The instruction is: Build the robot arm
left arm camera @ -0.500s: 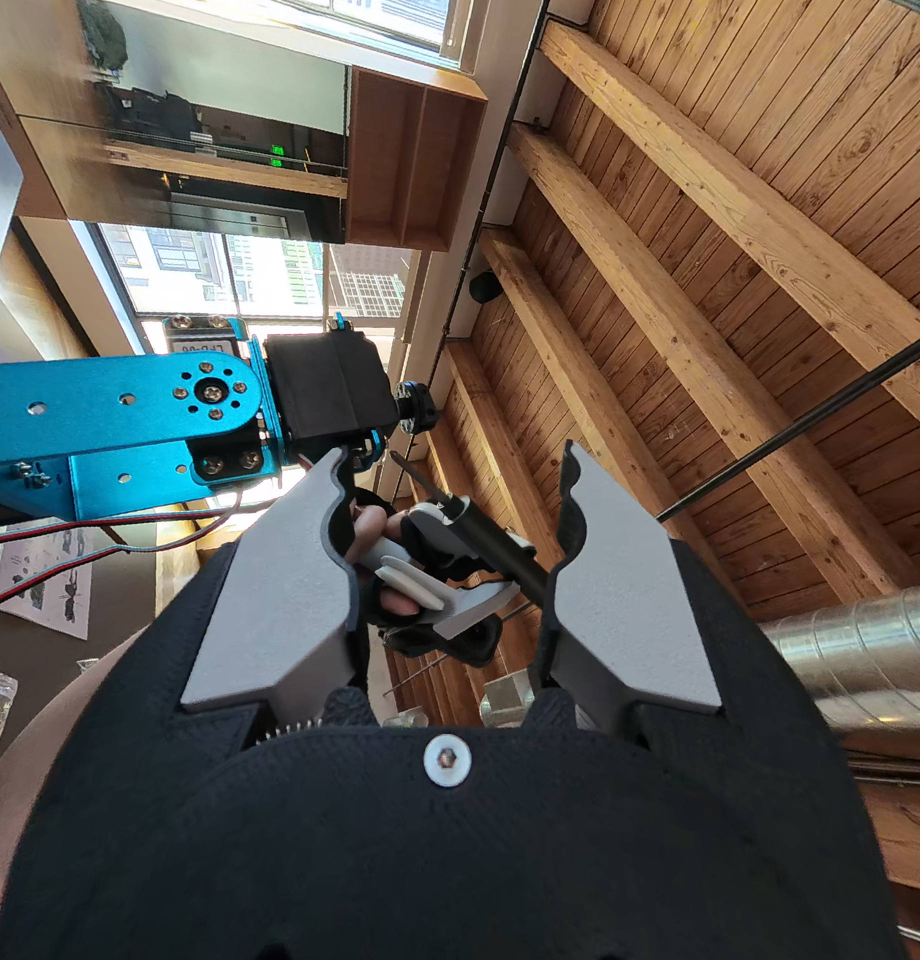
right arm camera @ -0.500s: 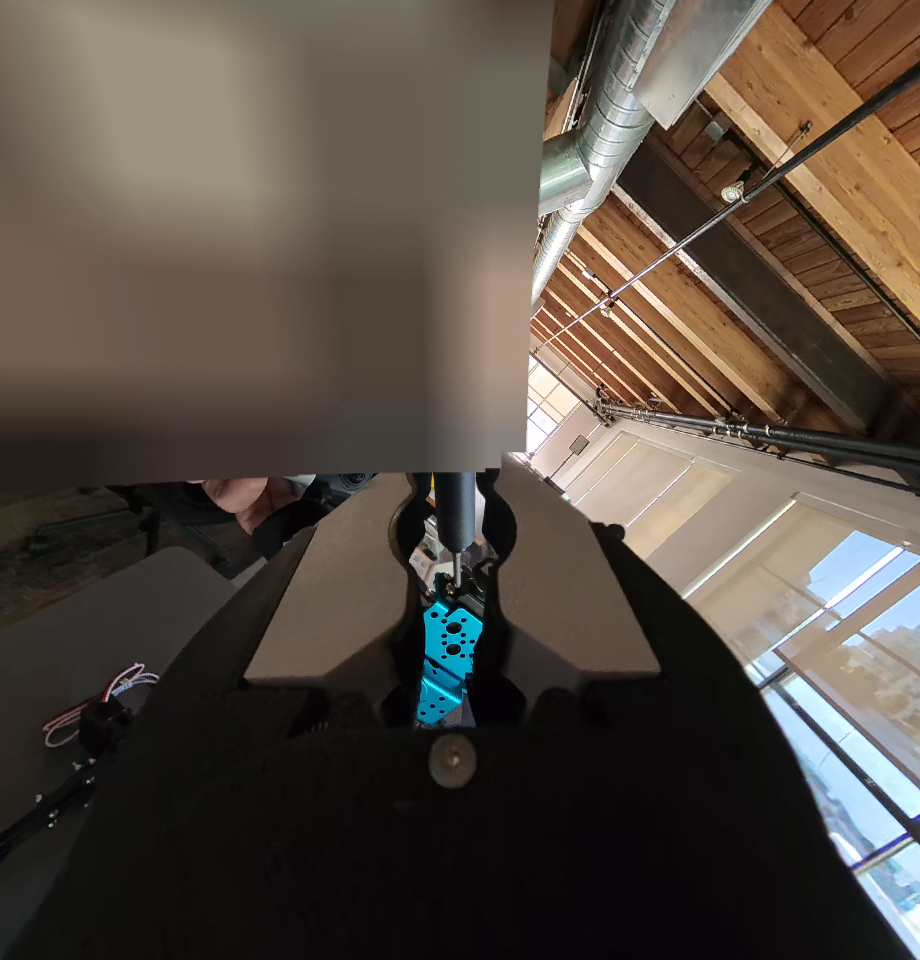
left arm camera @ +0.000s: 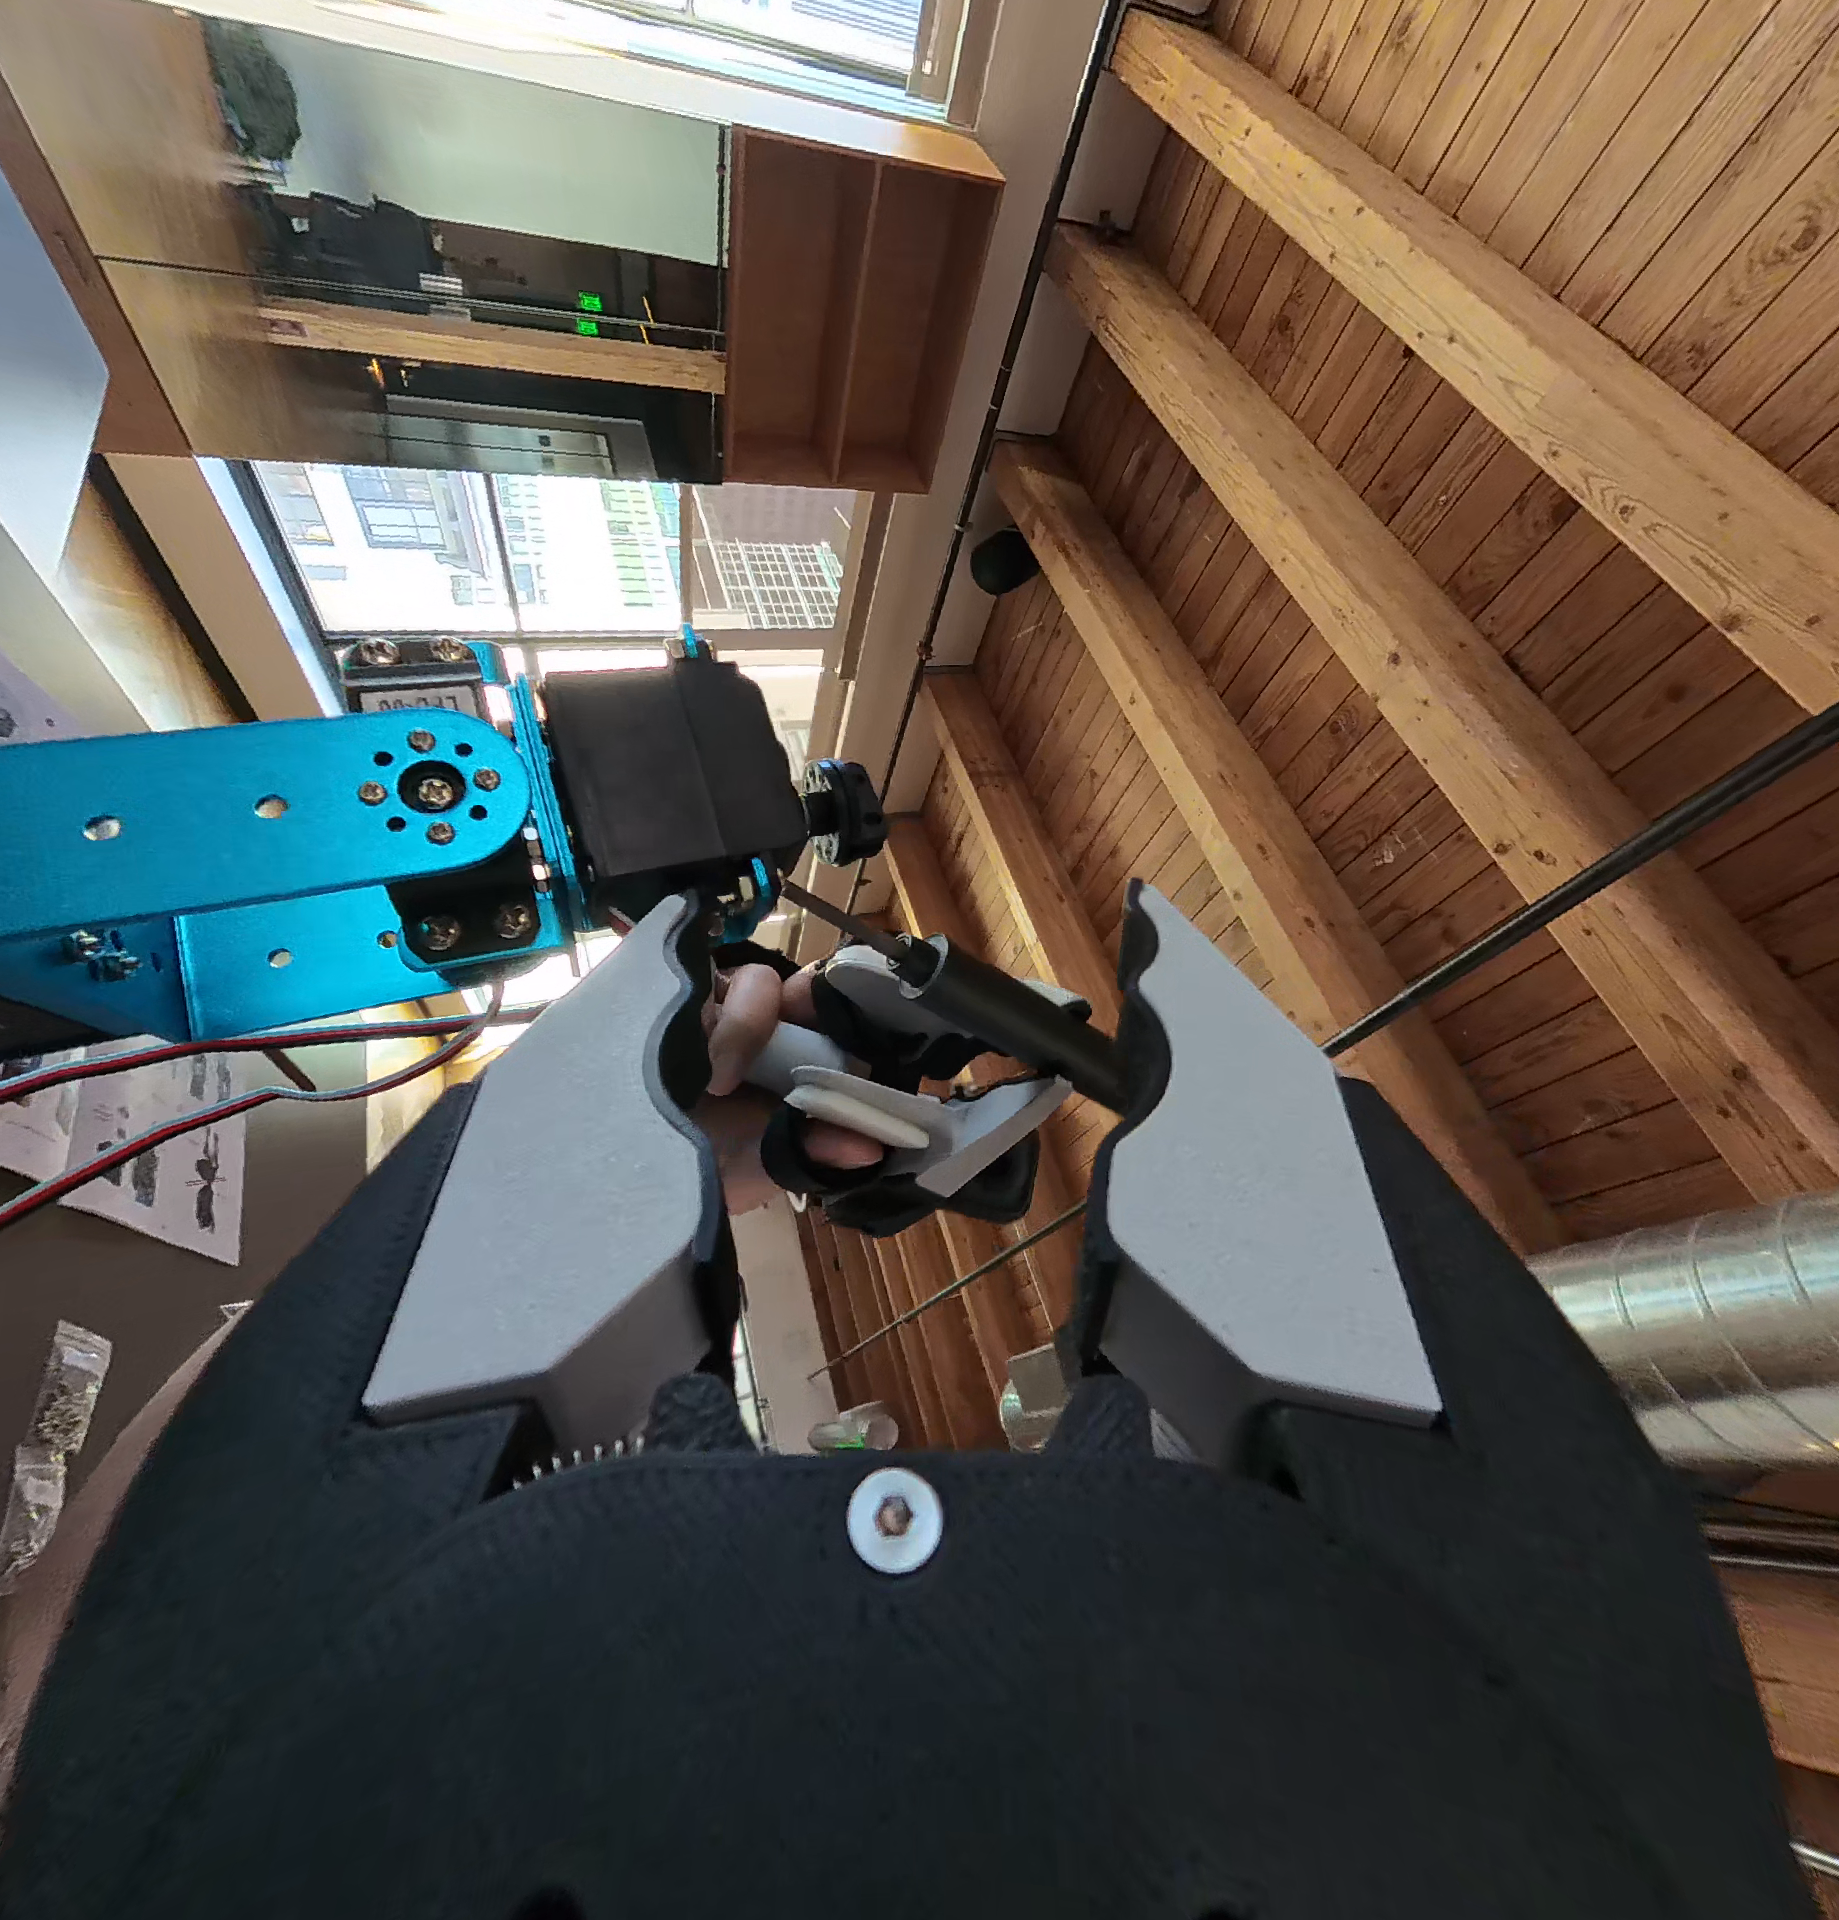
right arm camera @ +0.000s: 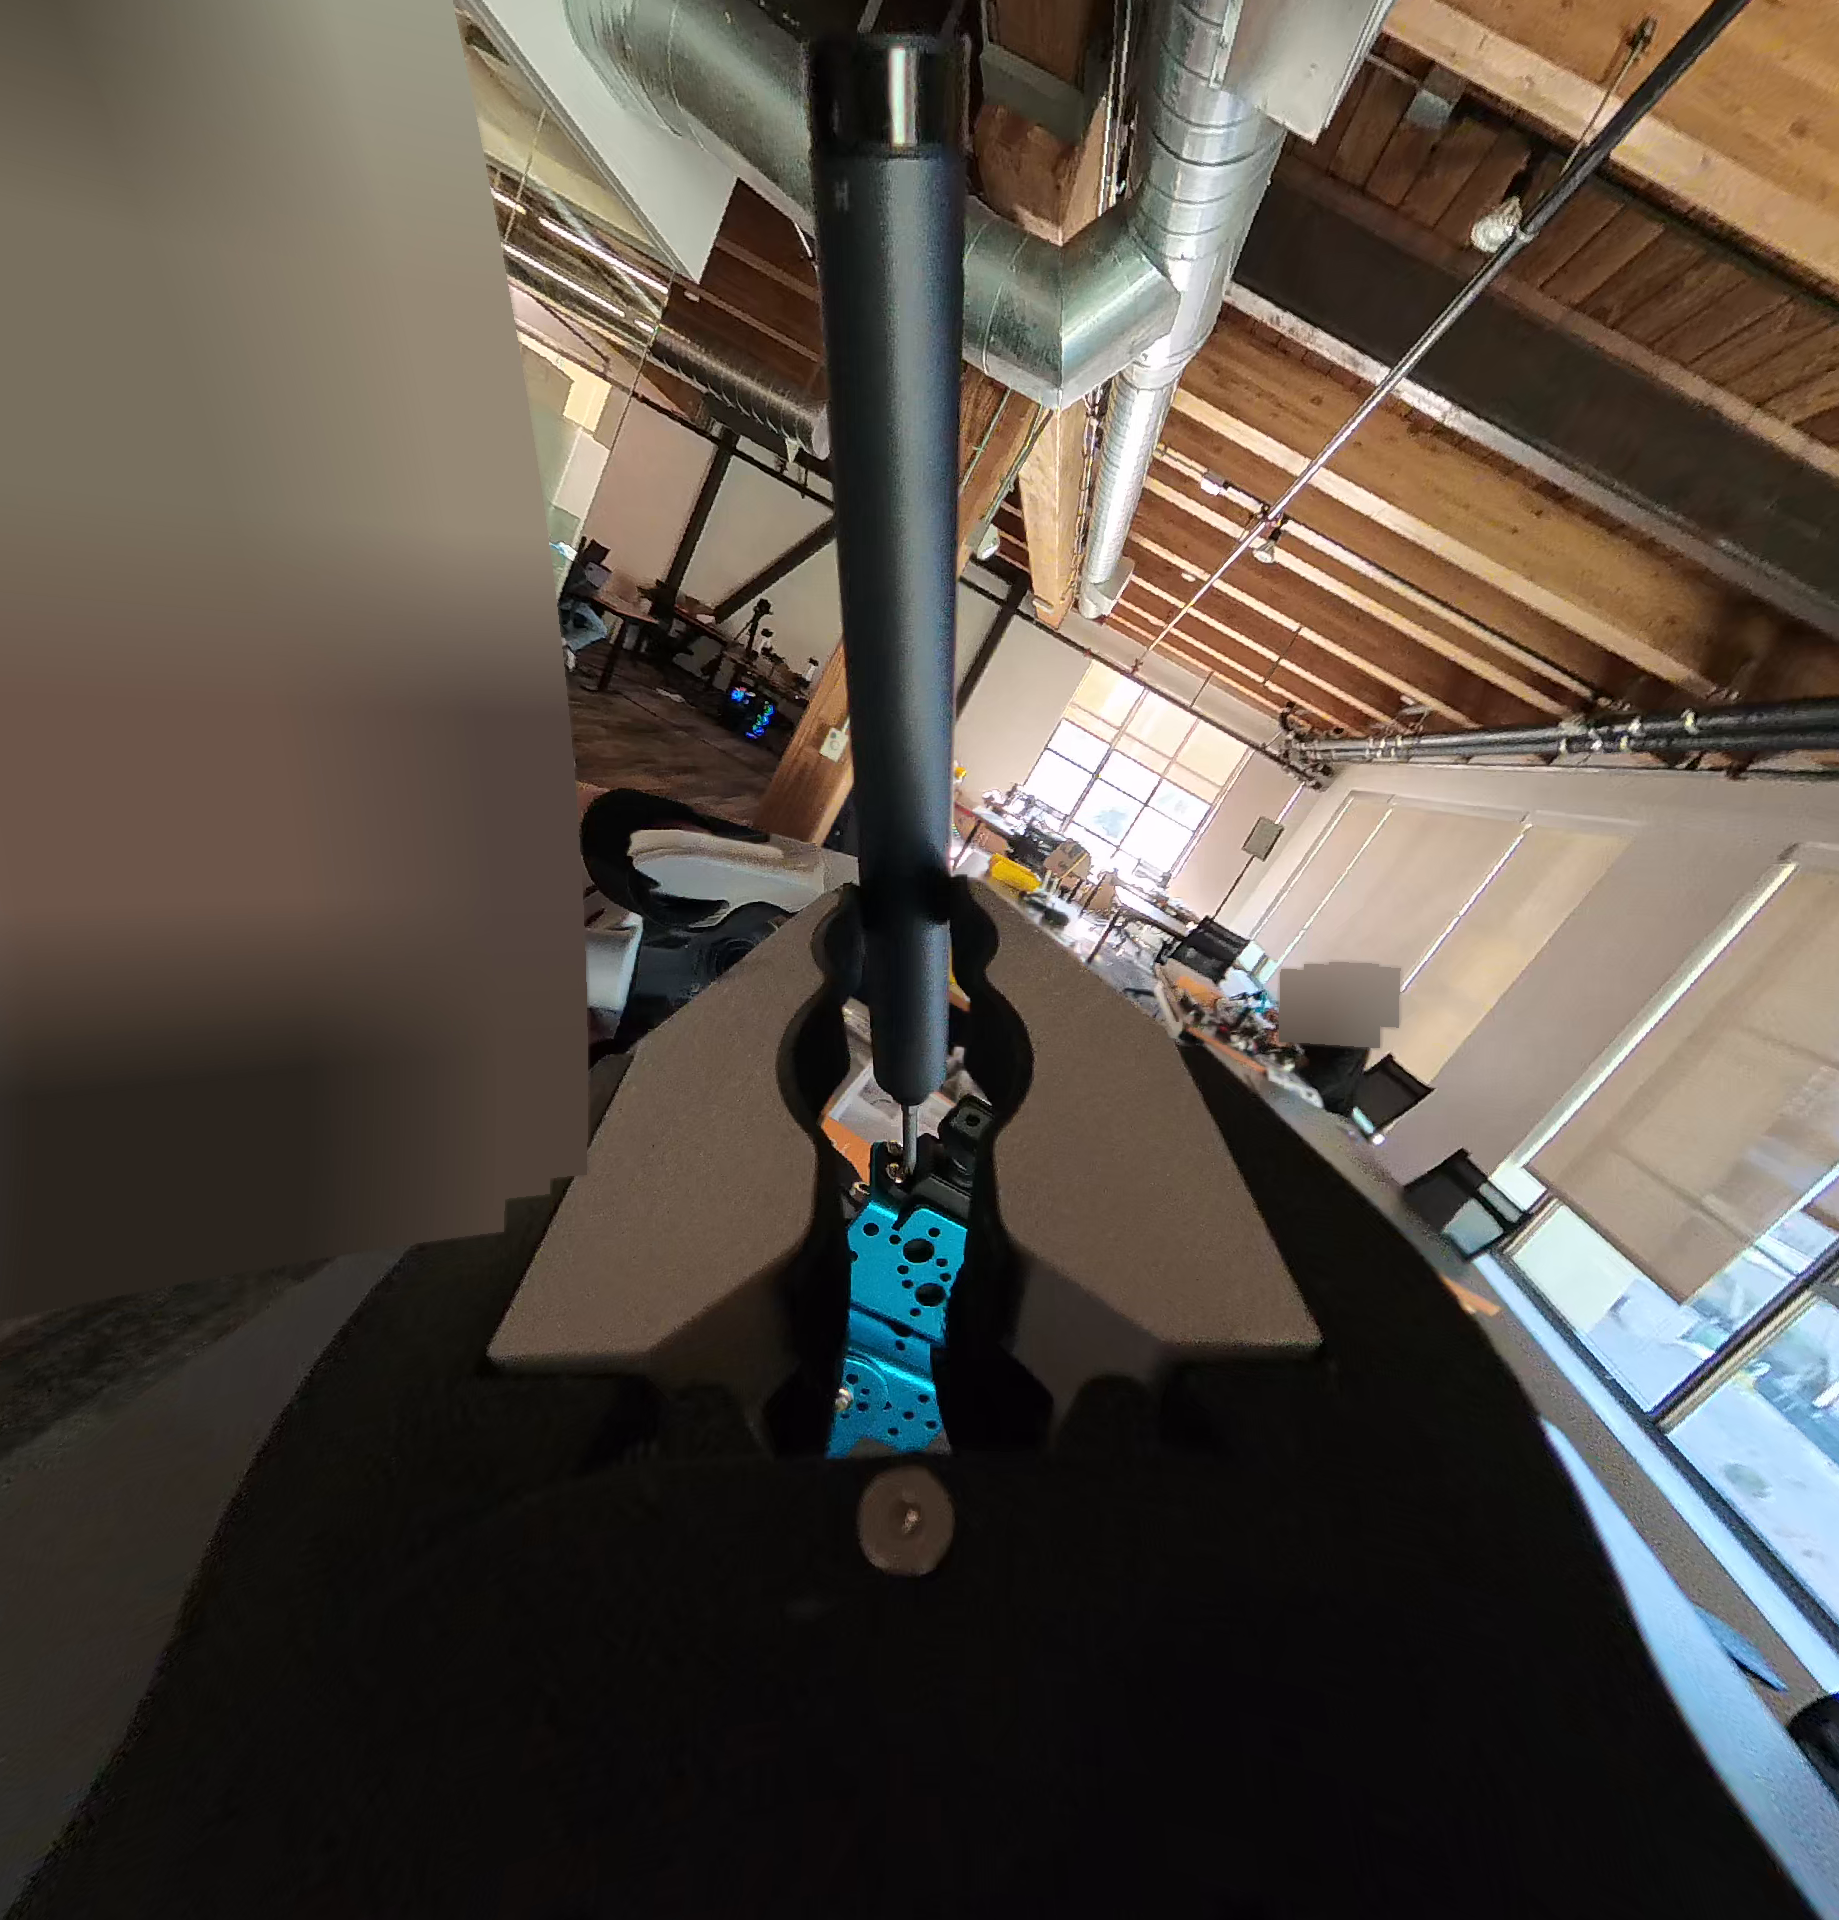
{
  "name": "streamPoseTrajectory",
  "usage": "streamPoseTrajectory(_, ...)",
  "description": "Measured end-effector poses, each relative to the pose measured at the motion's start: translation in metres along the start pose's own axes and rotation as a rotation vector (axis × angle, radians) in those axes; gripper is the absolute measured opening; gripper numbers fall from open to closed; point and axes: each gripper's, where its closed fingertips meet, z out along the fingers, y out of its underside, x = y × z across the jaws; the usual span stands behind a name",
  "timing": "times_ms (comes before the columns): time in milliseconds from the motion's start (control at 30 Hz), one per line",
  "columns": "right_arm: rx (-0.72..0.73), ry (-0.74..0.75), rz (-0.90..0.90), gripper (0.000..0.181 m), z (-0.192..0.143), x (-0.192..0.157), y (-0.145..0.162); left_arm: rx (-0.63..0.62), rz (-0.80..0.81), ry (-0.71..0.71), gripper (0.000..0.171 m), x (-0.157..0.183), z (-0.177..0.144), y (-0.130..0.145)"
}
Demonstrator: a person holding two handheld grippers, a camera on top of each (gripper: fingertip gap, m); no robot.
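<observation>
A blue metal bracket arm (left arm camera: 198, 831) carries a black servo (left arm camera: 676, 779) and juts in from the left in the left wrist view. My left gripper (left arm camera: 904, 925) is open with its jaws wide apart; its left finger (left arm camera: 582, 1122) sits just under the servo, and nothing is between the jaws. My right gripper (right arm camera: 902, 909) is shut on a dark screwdriver (right arm camera: 894, 520). The screwdriver's tip rests on a screw (right arm camera: 897, 1171) at the top of the blue bracket (right arm camera: 894, 1309), beside the servo (right arm camera: 962, 1153). The right gripper (left arm camera: 894, 1101) and screwdriver (left arm camera: 998, 1008) also show in the left wrist view, held by a hand.
Red and black wires (left arm camera: 167, 1081) hang from the bracket. Paper sheets (left arm camera: 156, 1164) and small bags of parts (left arm camera: 58, 1392) lie at the left. A silver duct (left arm camera: 1725, 1330) and wooden beams (left arm camera: 1414, 644) are overhead. A grey table (right arm camera: 1673, 1538) runs along the windows.
The right wrist view has tilted, so more of the screwdriver handle and the room shows. The tip stays at the bracket. The left gripper and the blue arm have hardly moved.
</observation>
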Motion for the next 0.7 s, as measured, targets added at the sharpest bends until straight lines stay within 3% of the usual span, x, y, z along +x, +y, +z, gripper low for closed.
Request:
streamPoseTrajectory(33,0.001,-0.001,0.018,0.015,0.0,0.002,0.0,-0.001,0.001,0.0,0.077,0.0,0.0,0.0)
streamPoseTrajectory(700,-0.006,-0.042,0.214,0.016,0.001,0.017,0.001,-0.009,0.024,-0.022,0.078,-0.002,0.0,0.001)
